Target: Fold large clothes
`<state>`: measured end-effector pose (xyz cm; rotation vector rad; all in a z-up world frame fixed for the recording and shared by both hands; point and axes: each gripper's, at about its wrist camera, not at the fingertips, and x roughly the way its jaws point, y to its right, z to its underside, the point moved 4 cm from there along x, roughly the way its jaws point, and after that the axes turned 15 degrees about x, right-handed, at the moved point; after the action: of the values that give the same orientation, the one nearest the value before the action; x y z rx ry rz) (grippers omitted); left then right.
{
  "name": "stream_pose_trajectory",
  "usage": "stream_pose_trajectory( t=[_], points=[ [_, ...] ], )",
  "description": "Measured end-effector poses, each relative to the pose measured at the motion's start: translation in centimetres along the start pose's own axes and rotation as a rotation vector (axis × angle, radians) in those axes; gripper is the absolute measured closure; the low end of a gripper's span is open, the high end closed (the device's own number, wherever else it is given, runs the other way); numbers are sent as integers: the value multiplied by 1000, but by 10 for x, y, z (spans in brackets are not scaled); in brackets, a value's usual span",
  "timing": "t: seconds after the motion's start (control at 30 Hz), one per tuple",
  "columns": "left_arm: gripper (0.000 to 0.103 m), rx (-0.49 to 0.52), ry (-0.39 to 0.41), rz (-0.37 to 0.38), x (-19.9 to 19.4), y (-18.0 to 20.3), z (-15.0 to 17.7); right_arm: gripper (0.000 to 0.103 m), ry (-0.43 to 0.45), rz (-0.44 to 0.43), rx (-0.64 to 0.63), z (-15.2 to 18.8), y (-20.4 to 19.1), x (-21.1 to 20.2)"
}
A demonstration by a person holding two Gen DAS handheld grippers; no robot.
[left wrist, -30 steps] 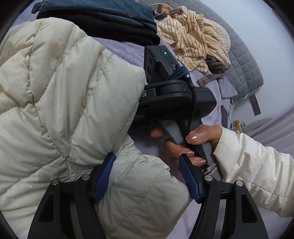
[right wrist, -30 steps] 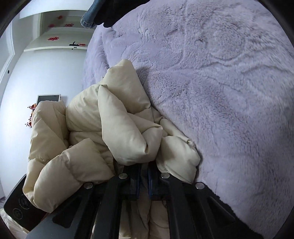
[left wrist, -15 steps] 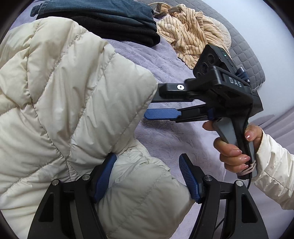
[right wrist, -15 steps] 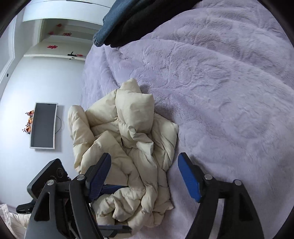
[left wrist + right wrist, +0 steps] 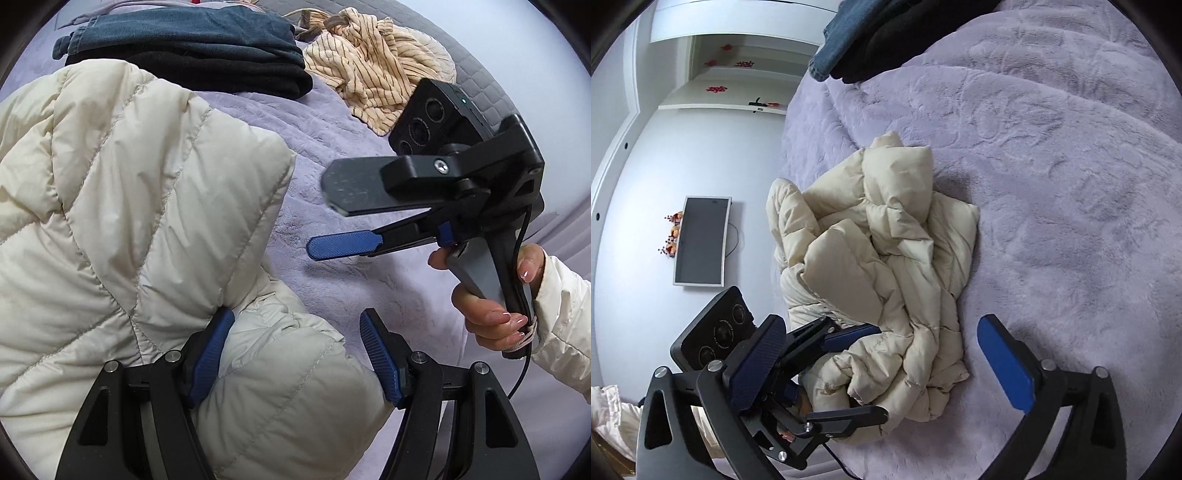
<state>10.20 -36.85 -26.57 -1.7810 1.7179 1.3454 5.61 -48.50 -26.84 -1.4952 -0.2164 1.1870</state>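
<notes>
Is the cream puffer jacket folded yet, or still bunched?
Still bunched. The puffer jacket lies in a crumpled heap on the purple blanket, with no flat folds.

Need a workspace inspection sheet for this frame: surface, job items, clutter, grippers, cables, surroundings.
Surface: lilac plush blanket covering a bed.
Job's things: cream puffer jacket, bunched, not folded.
Clutter: folded dark clothes stacked at the far edge; striped beige garment crumpled beside them; grey quilted pillow.
Grippers: left gripper closed on a jacket fold; right gripper open, jaws have just been opening, nothing pressed between them.
Cables: black cable hanging from the right gripper's handle.
Surroundings: white wall, wall-mounted screen, red decorations above.
</notes>
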Motion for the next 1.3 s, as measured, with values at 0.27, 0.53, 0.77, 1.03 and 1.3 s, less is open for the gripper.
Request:
stream_pose_trajectory(
  t=[0.27,0.53,0.77,1.03,1.3],
  points=[
    [32,36,-7,-47,-10,12,-5,0,-90,22,84,-27,7,60],
    [32,-114,67,-100,-83,-6,3,0,-111,21,105,-32,9,80],
    [21,-364,149,-185,-164,-82,51,0,-105,31,110,-34,11,85],
    [21,-619,164,-27,-152,-159,100,0,-102,50,110,-32,7,92],
    [21,-585,142,55,-98,-176,94,0,-102,64,98,-27,-2,97]
  ],
)
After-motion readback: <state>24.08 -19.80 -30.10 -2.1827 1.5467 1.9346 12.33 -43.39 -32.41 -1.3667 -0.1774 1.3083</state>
